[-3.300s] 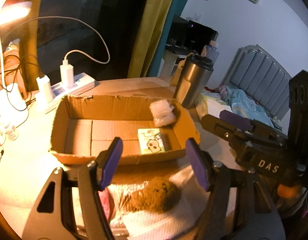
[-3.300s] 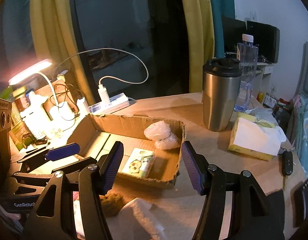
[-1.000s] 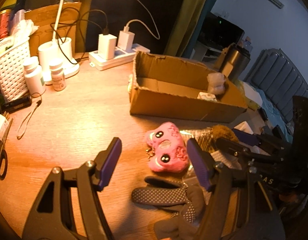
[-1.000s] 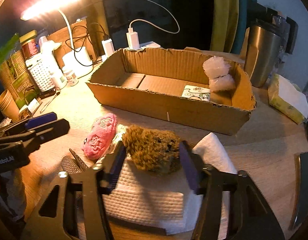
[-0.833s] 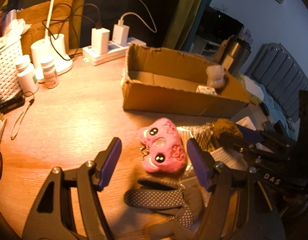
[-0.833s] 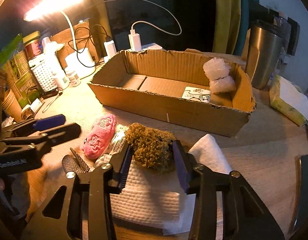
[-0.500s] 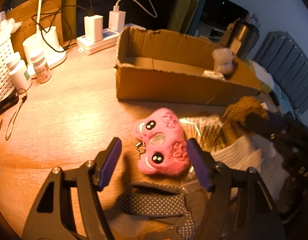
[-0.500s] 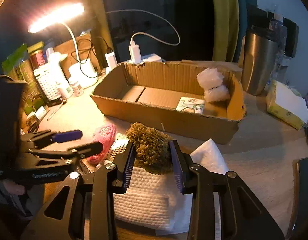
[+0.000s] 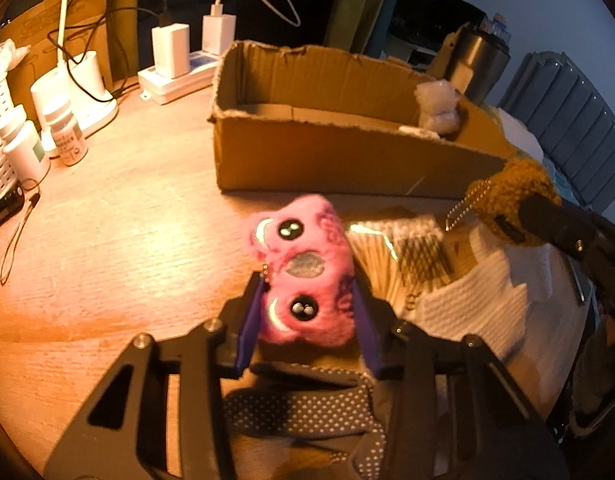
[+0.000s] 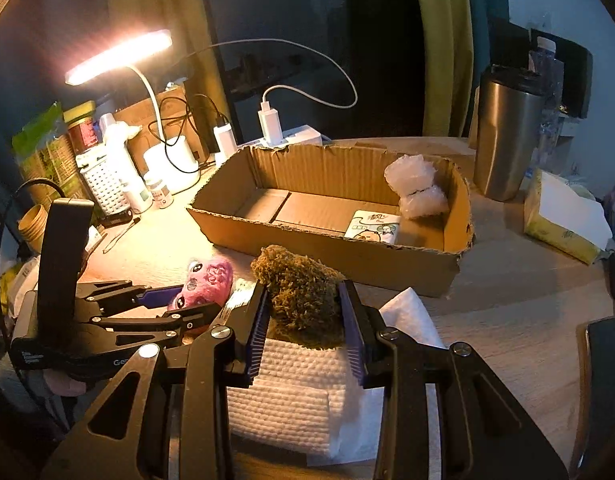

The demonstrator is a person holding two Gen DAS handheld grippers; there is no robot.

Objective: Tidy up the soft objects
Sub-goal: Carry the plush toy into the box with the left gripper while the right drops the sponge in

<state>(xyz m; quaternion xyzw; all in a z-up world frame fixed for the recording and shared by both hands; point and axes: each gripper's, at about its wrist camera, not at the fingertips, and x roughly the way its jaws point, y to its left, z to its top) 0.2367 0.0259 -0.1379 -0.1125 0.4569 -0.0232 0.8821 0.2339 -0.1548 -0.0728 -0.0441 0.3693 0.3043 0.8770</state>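
Left claw (image 9: 307,312): clamped on the pink plush toy (image 9: 303,272), blue pads pressed into both its sides, face turned up at the camera!
Right claw (image 10: 303,320): squeezed onto the brown fuzzy toy (image 10: 303,292), gripping it from either side, just above the white towel (image 10: 291,400).
Pink plush toy: near the front wall of the cardboard box (image 9: 347,160), outside it; whether it touches the table (image 9: 107,220) I cannot tell.
Brown fuzzy toy: in front of the box, a bead chain (image 9: 465,208) dangling off it in the left view.
Cardboard box: open on the table, holding a white crinkly bundle (image 10: 415,188) in its far right corner and a small tissue pack (image 10: 373,226) flat on the floor beside it.
Dotted grey fabric (image 9: 299,412): lying under the left claw.
Steel tumbler (image 10: 507,132): upright, right of the box.
Desk lamp (image 10: 119,56): lit, at the far left.
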